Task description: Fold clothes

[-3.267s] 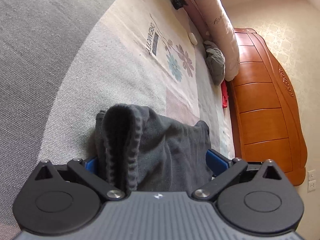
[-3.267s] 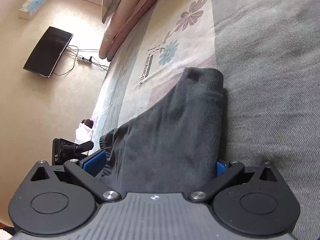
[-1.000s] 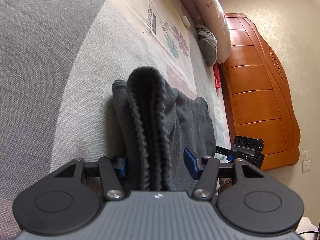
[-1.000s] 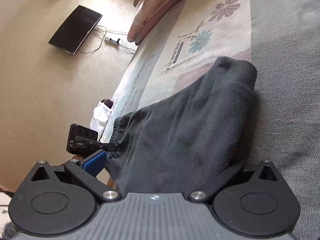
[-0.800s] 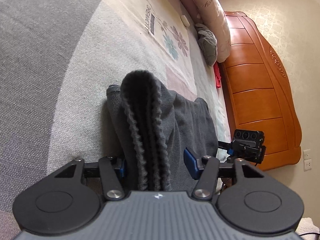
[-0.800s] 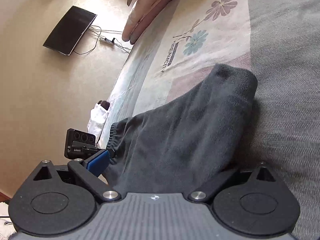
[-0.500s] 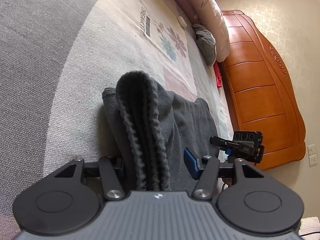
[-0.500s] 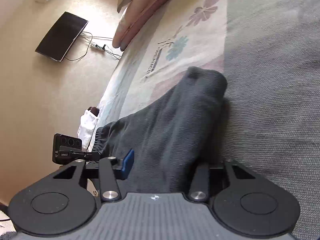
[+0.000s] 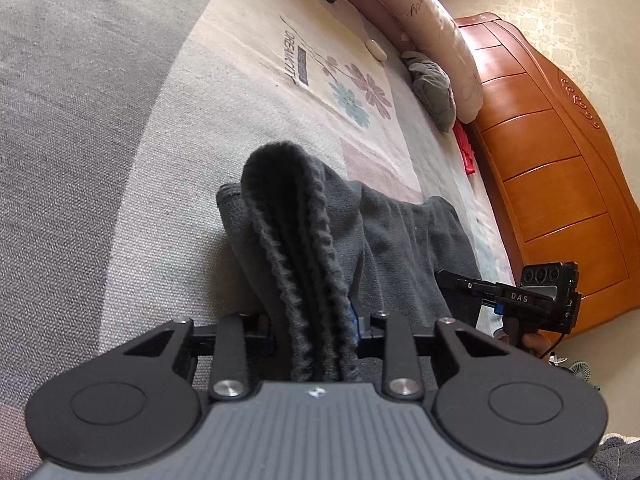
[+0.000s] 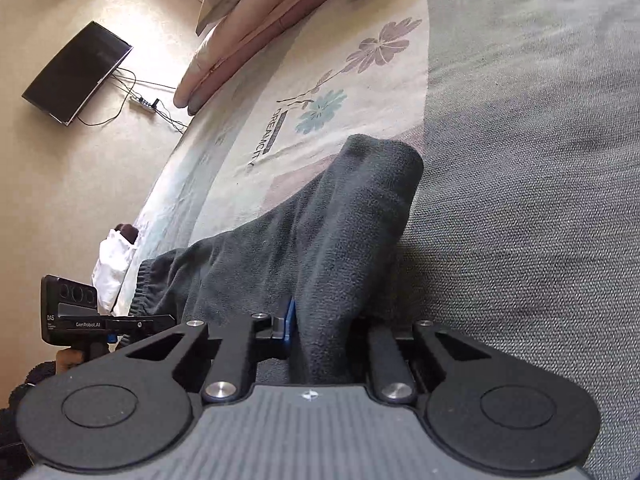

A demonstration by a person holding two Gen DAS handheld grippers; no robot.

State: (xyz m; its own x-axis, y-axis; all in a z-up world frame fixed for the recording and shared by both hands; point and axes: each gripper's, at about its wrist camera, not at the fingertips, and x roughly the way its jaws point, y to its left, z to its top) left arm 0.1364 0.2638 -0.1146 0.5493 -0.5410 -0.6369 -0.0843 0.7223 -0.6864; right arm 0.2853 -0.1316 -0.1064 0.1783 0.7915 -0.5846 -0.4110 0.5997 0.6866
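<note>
A wide bed covering [image 9: 100, 128], grey with a cream flowered panel, fills both views. In the left wrist view a wooden headboard [image 9: 552, 152] stands at two o'clock and a long pink pillow [image 9: 424, 16] at one. In the right wrist view a dark screen [image 10: 76, 70] hangs at ten o'clock. The dark grey garment [image 10: 304, 240] lies bunched on the covering. The left gripper [image 9: 312, 326] pinches its ribbed band; the right gripper [image 10: 324, 328] pinches another fold, jaws drawn in tight.
</note>
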